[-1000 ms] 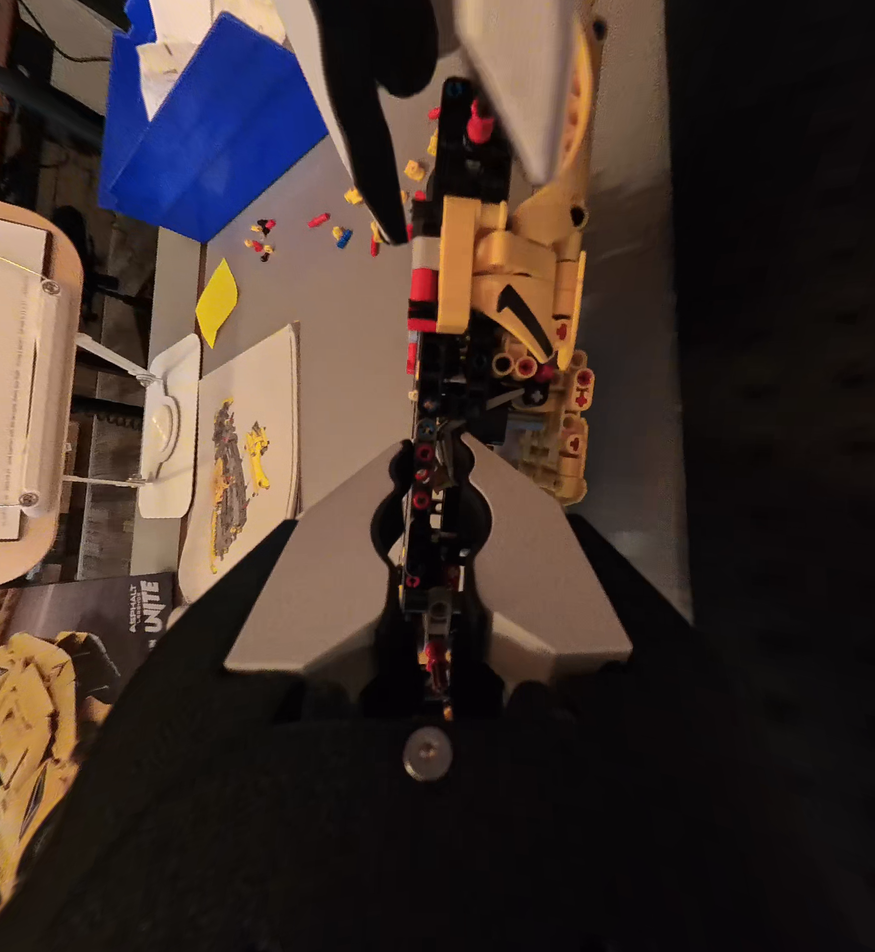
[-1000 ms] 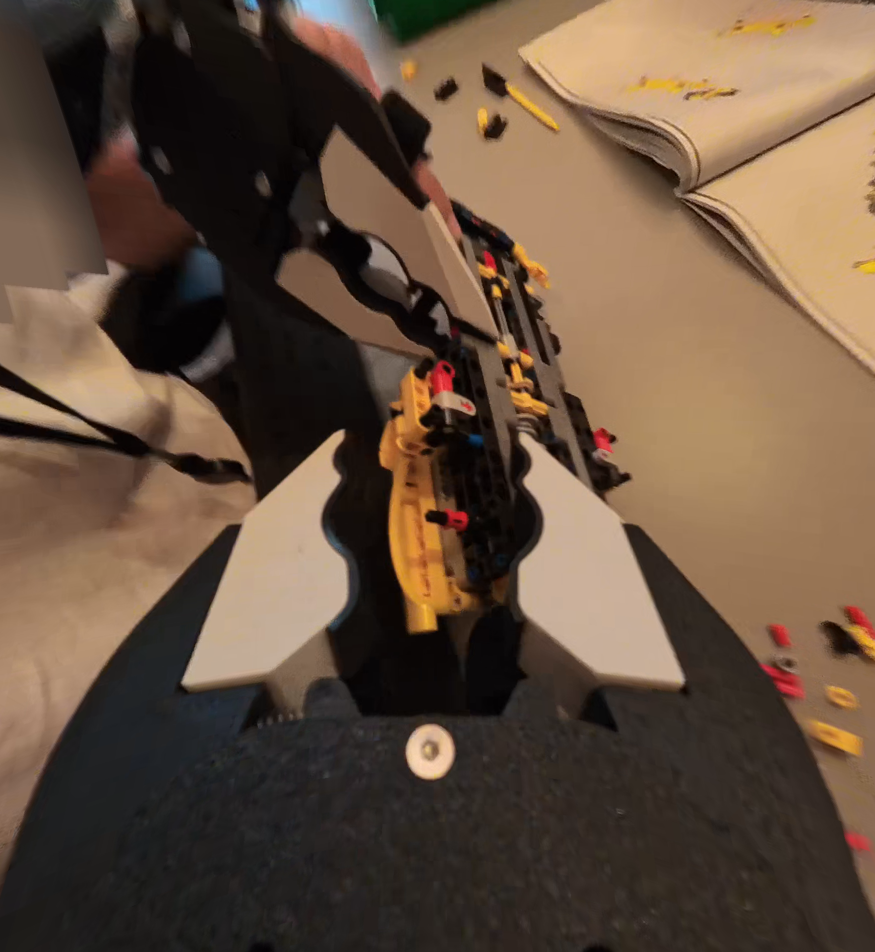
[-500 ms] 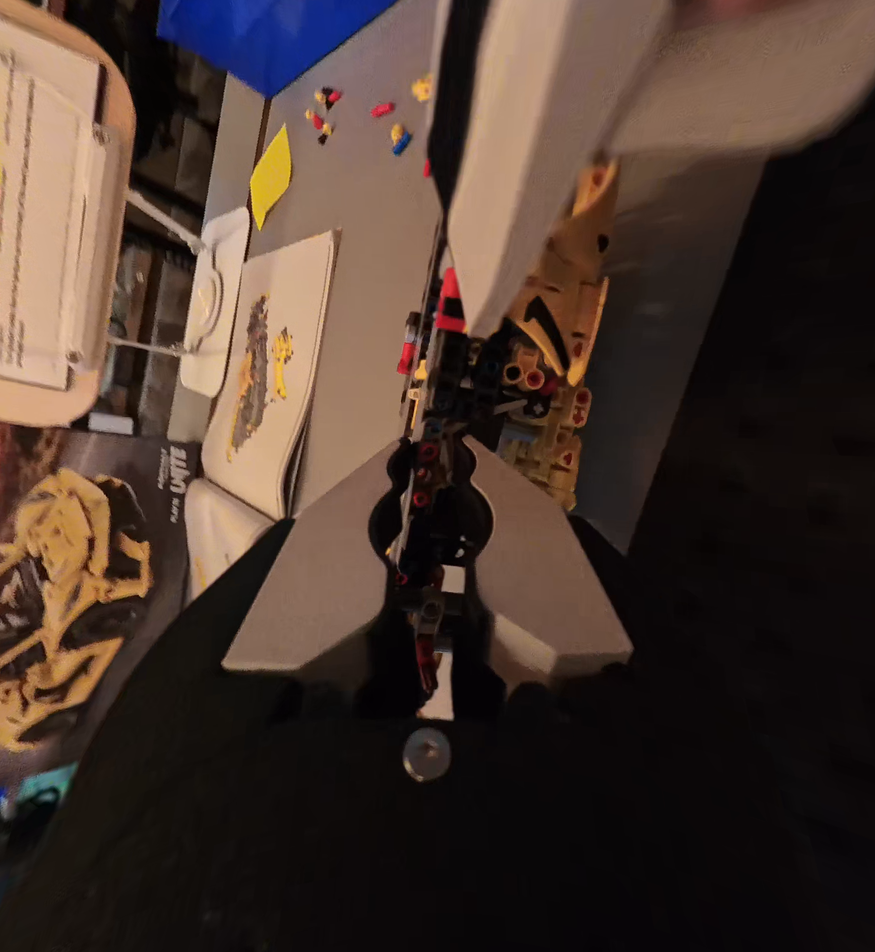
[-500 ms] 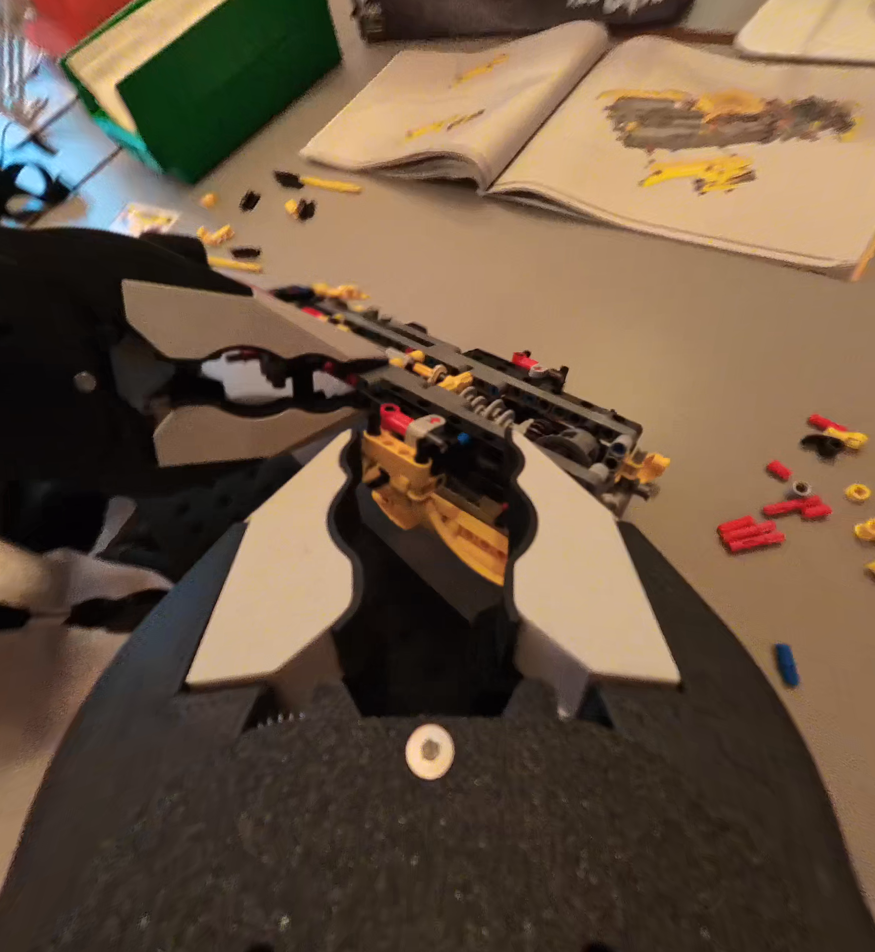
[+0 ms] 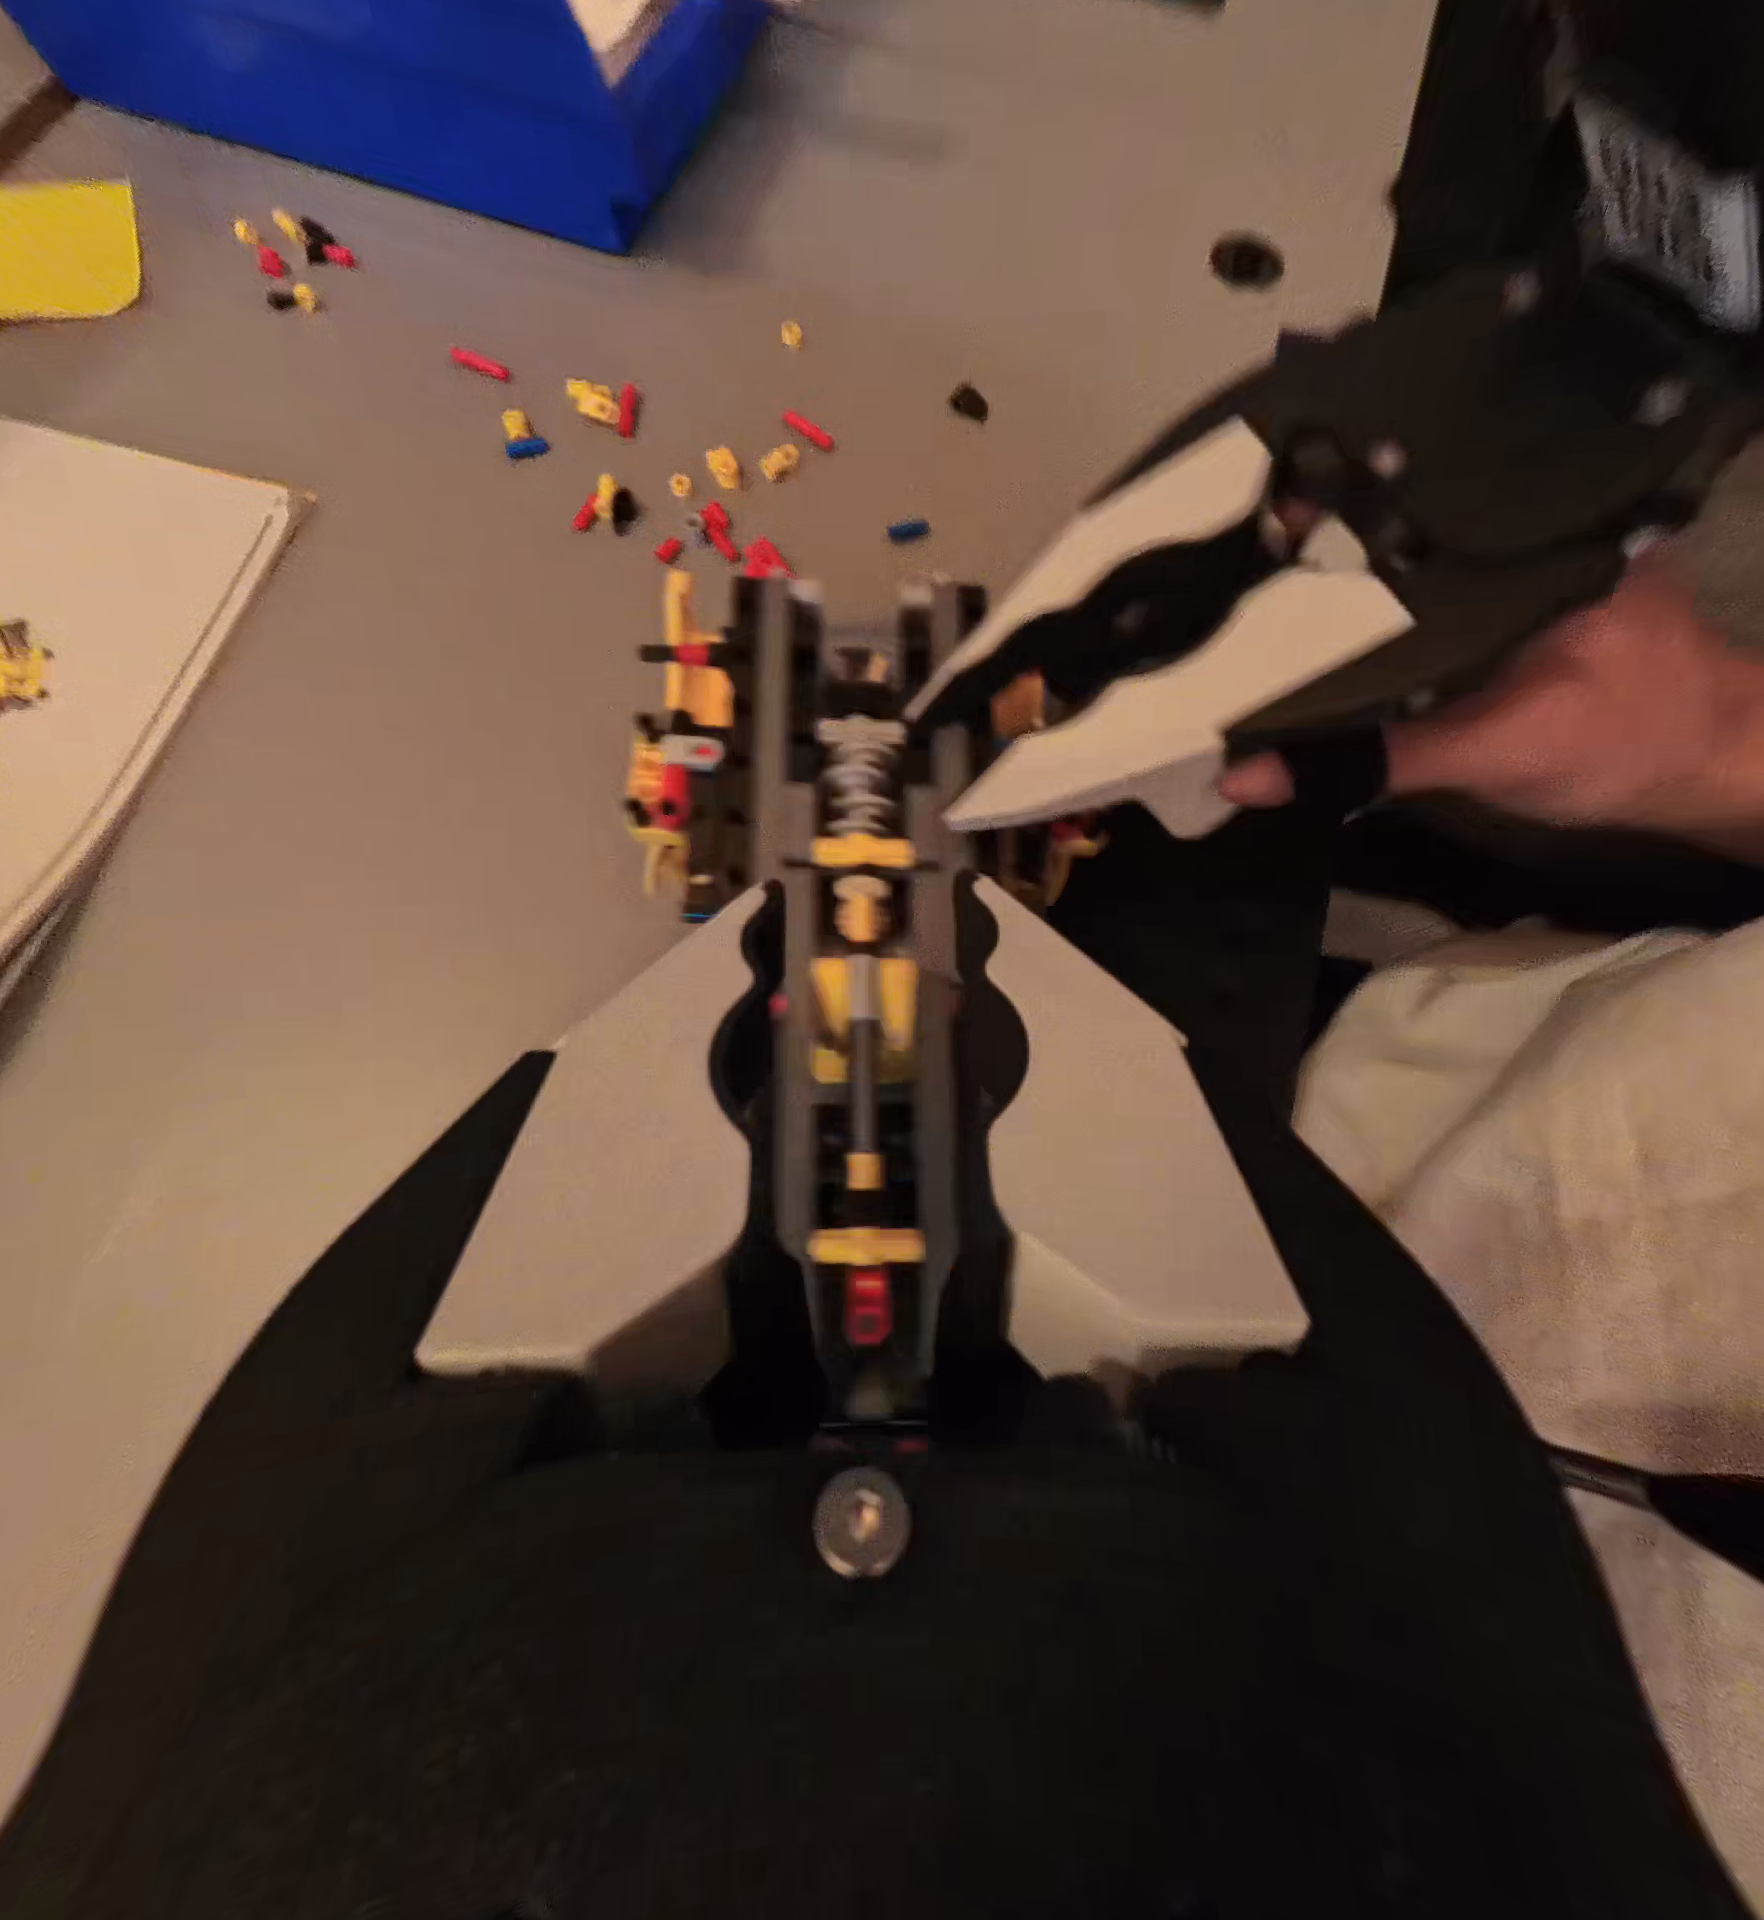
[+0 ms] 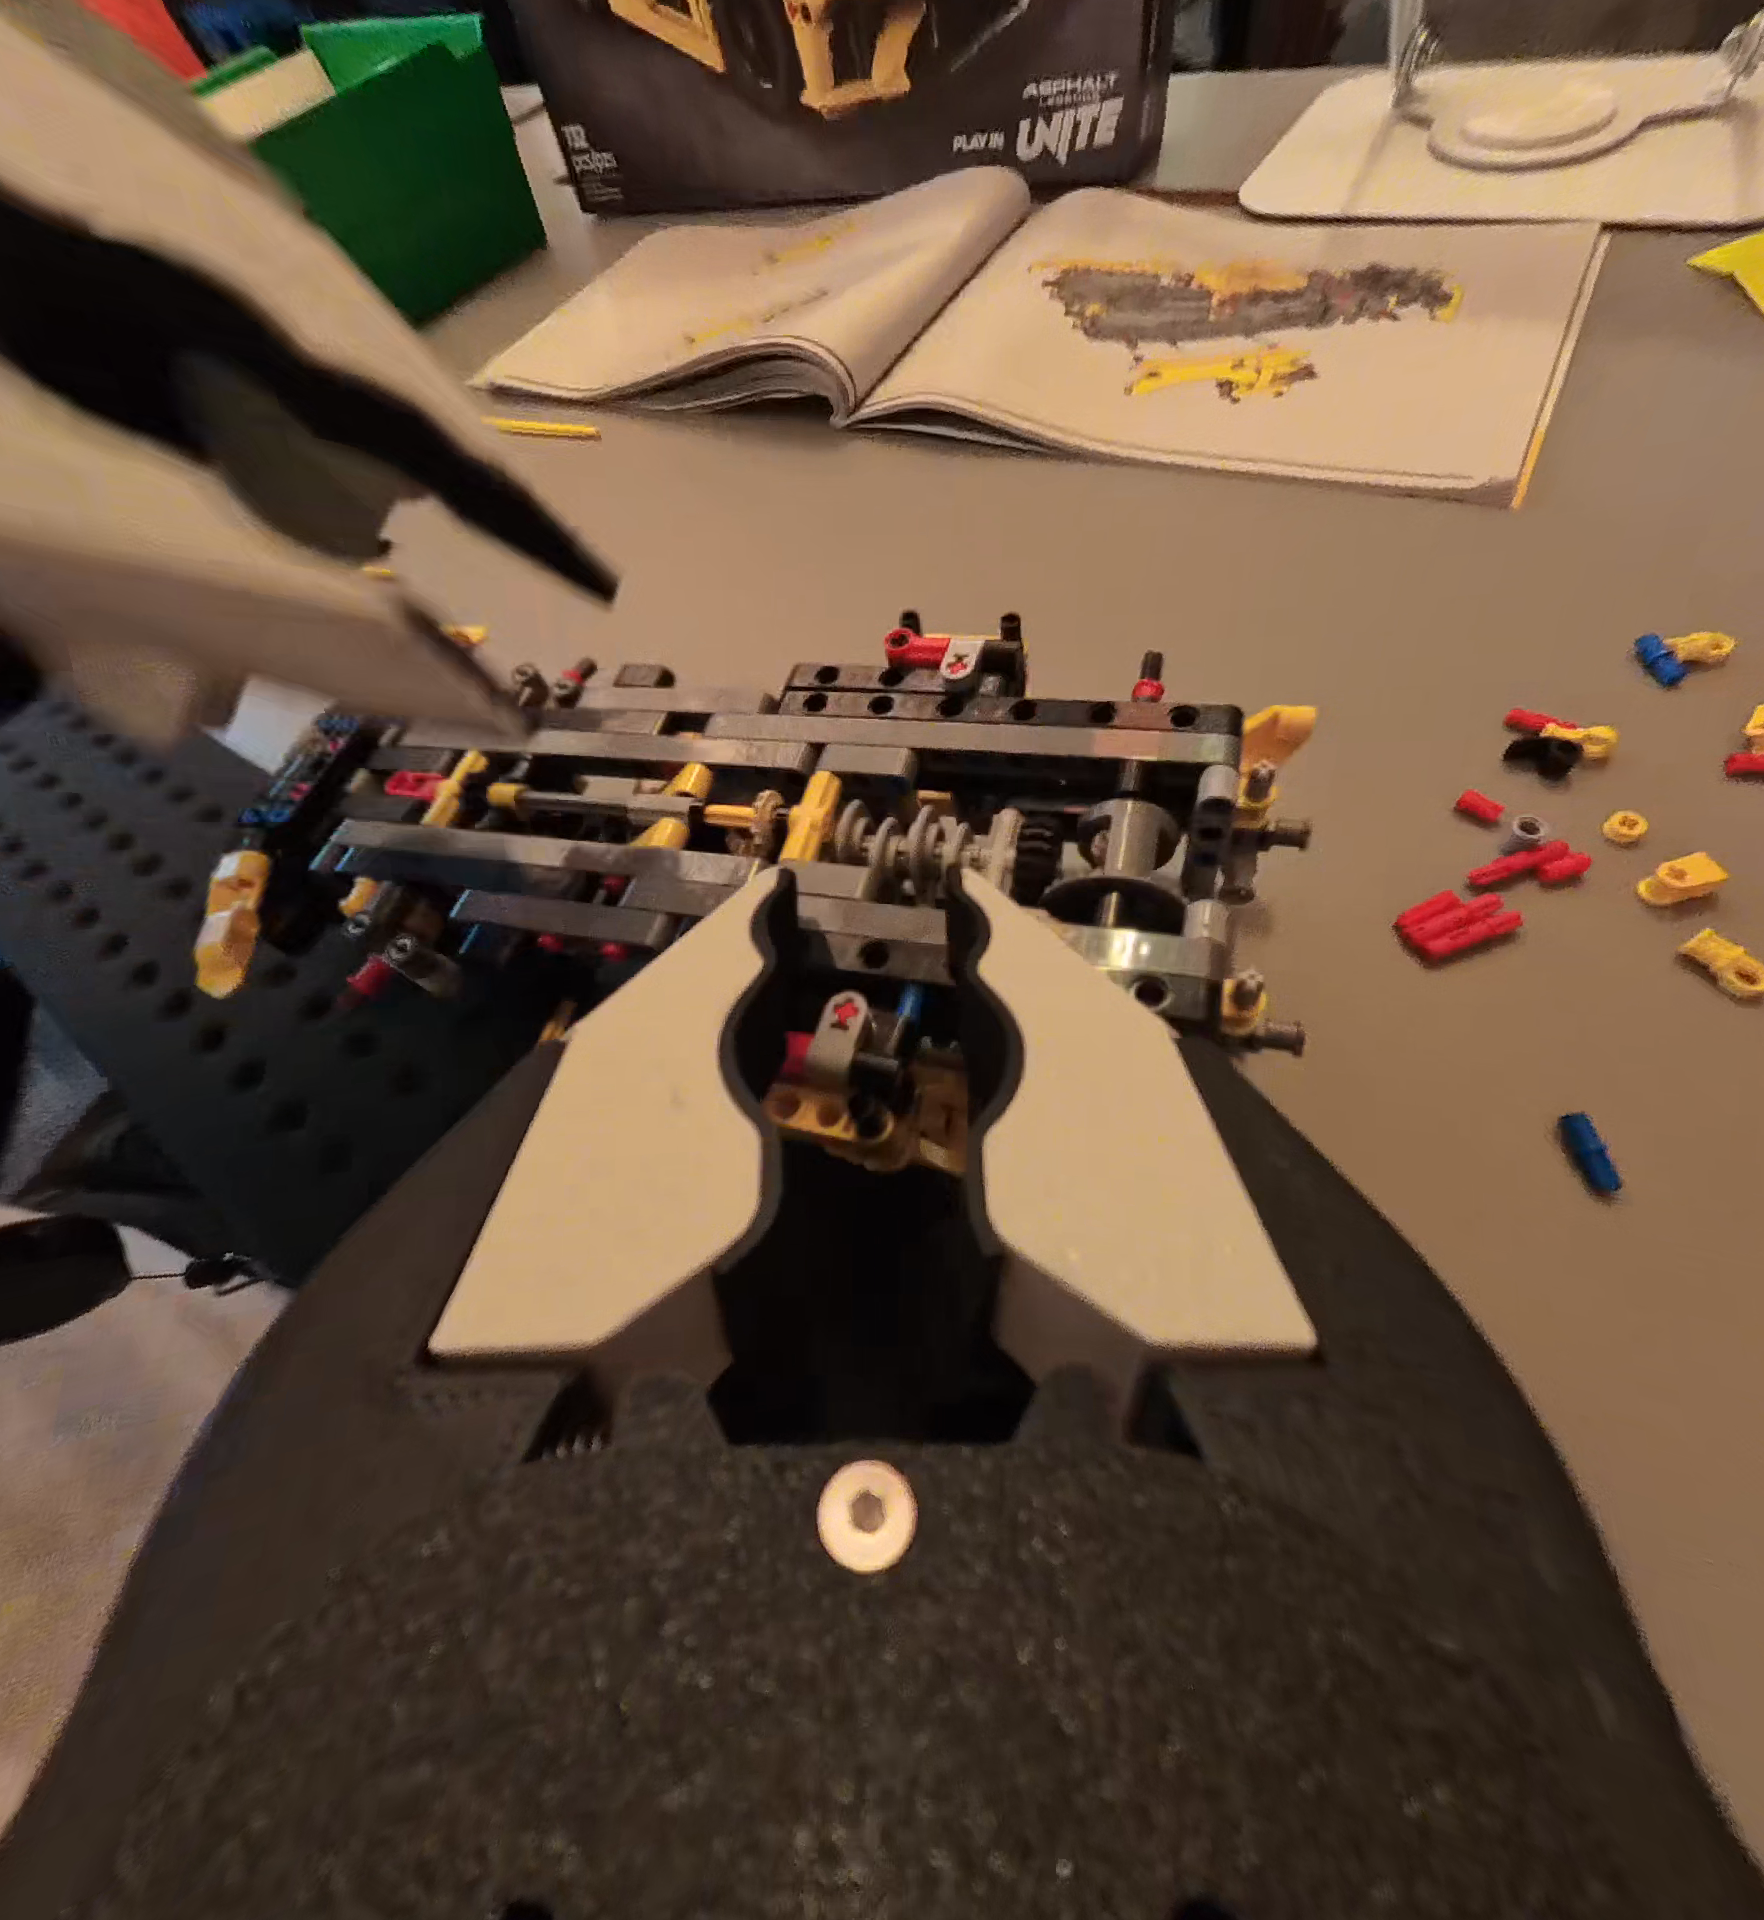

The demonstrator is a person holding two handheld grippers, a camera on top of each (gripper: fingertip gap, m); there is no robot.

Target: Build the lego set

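The lego chassis (image 6: 857, 748), made of grey and black beams with yellow and red parts, lies flat on the table. My right gripper (image 6: 867, 883) is shut on a grey beam at its near side. It also shows in the left wrist view (image 5: 935, 769), with its tips at the chassis's right side. My left gripper (image 5: 867, 894) is open, and the chassis (image 5: 862, 790) runs lengthwise between its fingers. In the right wrist view the left gripper (image 6: 545, 655) is blurred over the chassis's left end, so it is moving relative to the chassis.
An open instruction booklet (image 6: 1169, 343), the set's box (image 6: 857, 94) and a green bin (image 6: 410, 177) stand behind. Loose red, yellow and blue parts (image 6: 1543, 862) lie to the right. A blue bin (image 5: 390, 94) and a yellow sheet (image 5: 26, 249) are at the back. A black perforated board (image 6: 130, 935) lies to the left. There is about 7 cm between the tips of the two grippers.
My left gripper held the chassis edge-on; it has since widened and rolled a quarter turn, so it now sees the top face. My right pads have closed from wide open onto the chassis's side.
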